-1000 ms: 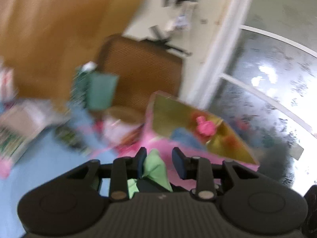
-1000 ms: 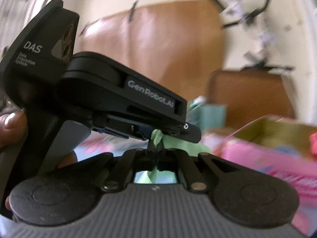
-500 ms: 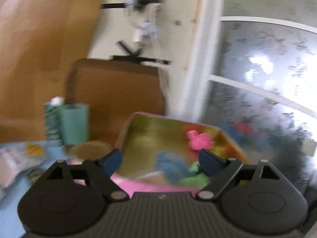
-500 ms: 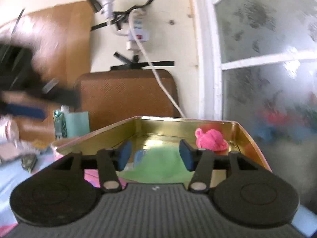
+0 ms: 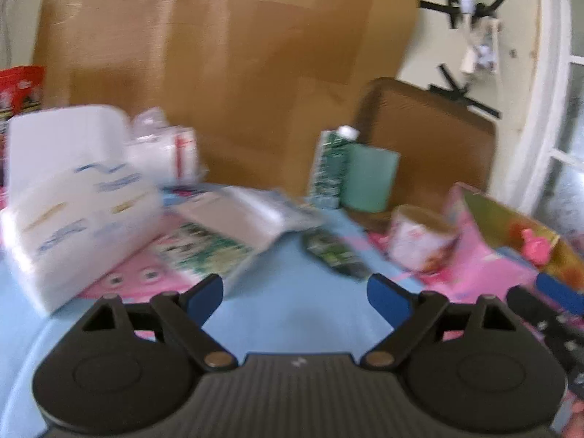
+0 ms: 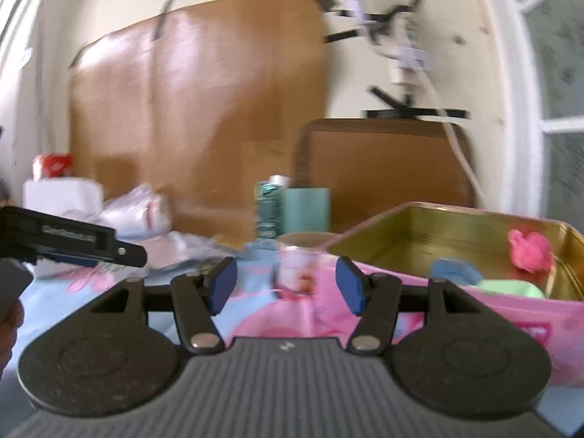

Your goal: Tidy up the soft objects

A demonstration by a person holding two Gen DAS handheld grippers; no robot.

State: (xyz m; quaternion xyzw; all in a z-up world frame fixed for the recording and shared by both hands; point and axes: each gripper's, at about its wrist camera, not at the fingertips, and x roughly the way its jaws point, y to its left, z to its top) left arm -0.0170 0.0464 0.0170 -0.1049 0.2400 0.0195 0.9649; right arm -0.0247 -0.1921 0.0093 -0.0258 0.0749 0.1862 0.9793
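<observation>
A pink tin box [image 6: 511,314] with a gold inside stands at the right; it also shows in the left wrist view [image 5: 485,259]. In it lie a green cloth [image 6: 511,288], a blue cloth [image 6: 454,272] and a pink soft toy [image 6: 529,250], which also shows in the left wrist view [image 5: 534,246]. My right gripper [image 6: 286,284] is open and empty, left of the box. My left gripper [image 5: 295,294] is open and empty above the blue tabletop [image 5: 292,314]. It also shows at the left edge of the right wrist view [image 6: 73,242].
A white tissue pack [image 5: 73,197], plastic bags [image 5: 233,215] and a dark wrapper [image 5: 335,253] lie at the left. A small pink cup [image 5: 419,241], a teal roll [image 5: 370,177] and a green carton [image 5: 328,168] stand before a cardboard sheet [image 5: 237,73]. A window is at the right.
Both grippers let go of the green cloth, which now lies in the tin box. Both have opened and swung left, away from the box.
</observation>
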